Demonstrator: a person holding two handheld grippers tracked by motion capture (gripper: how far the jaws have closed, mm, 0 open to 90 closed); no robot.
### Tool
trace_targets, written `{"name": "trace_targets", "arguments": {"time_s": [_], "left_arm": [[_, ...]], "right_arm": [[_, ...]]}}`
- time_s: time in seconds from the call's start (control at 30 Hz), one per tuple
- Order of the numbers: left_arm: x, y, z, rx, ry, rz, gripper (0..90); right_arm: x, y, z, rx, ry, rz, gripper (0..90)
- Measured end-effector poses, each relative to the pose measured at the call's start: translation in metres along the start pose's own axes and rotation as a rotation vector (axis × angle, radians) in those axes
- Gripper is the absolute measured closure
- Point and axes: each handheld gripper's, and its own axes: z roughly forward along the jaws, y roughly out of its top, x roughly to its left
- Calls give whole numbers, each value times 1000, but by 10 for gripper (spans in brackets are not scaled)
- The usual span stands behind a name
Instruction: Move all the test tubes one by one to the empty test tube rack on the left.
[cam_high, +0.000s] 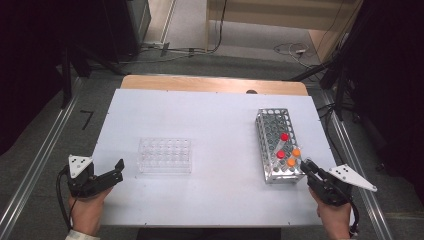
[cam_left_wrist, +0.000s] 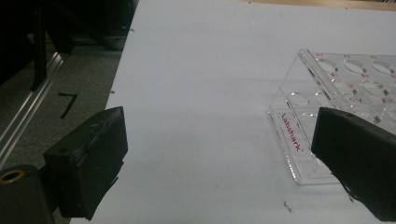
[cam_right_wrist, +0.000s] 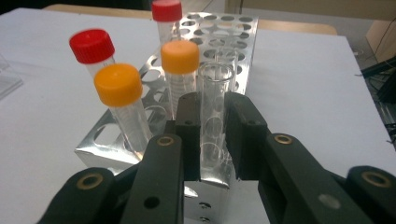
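Black jaws of my right claw (cam_right_wrist: 212, 135) clamp an uncapped clear tube (cam_right_wrist: 214, 100) at the metal rack's (cam_right_wrist: 100, 151) near corner; bare table (cam_right_wrist: 303, 84) lies rightward.

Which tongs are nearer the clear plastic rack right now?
Left. The left tongs stand open just off the near left corner of the clear plastic rack. The right tongs are across the table at the metal rack, shut on an uncapped glass tube.
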Motion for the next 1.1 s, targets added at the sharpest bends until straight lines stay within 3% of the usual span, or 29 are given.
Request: {"name": "trace_targets", "arguments": {"time_s": [0.47,0.8,1.1], "left_arm": [[0,0,0,3,-3,3,45],[-3,0,0,-1,-11,10,45],[-10,2,-1,-11,-23,15,49]], "right_arm": [[0,19,-27,-100,4,20,737],[12,18,-38,-68,48,16,737],[35,16,-36,-49,139,-22,737]]}}
